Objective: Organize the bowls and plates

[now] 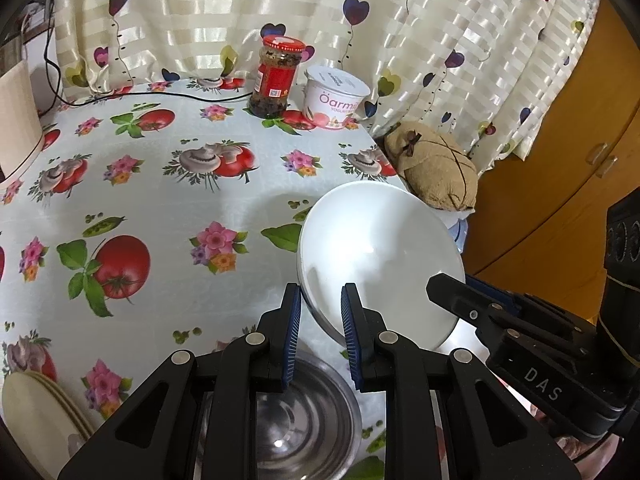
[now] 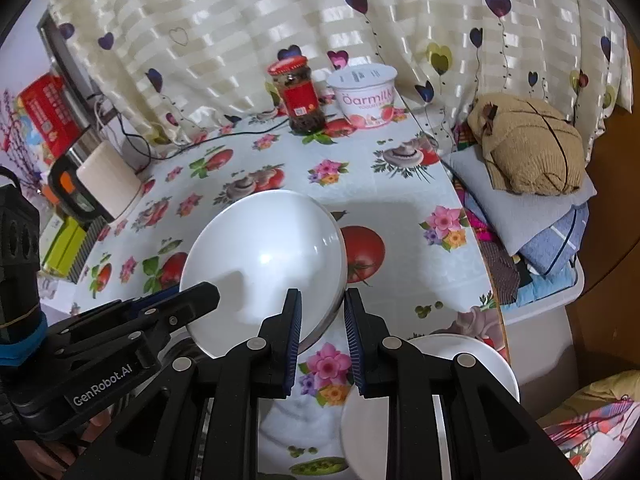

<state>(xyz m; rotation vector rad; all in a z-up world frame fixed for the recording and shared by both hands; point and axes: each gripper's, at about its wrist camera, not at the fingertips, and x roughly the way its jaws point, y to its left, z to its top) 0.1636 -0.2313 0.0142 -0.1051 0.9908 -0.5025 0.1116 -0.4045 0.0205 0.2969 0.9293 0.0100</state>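
Note:
A white bowl (image 1: 380, 248) hangs tilted above the flowered tablecloth (image 1: 168, 208), its inside turned toward me. My left gripper (image 1: 322, 332) is shut on its left rim, the wall pinched between the blue pads. My right gripper (image 1: 444, 288) comes in from the right and clamps the opposite rim. In the right wrist view the same bowl (image 2: 264, 260) has its right rim between the right gripper (image 2: 322, 332), with the left gripper (image 2: 204, 296) on its left side. A steel bowl (image 1: 308, 420) sits right under the left gripper. Cream plates (image 1: 28, 412) are stacked at the lower left. A white plate (image 2: 480, 364) lies at the lower right.
A red-lidded jar (image 1: 276, 76) and a yogurt tub (image 1: 336, 98) stand at the table's far edge by the curtain. A black cable (image 1: 160, 94) runs along the back. A cream cylinder (image 1: 16, 120) stands far left. Cushions and folded cloth (image 2: 528, 152) lie past the right table edge.

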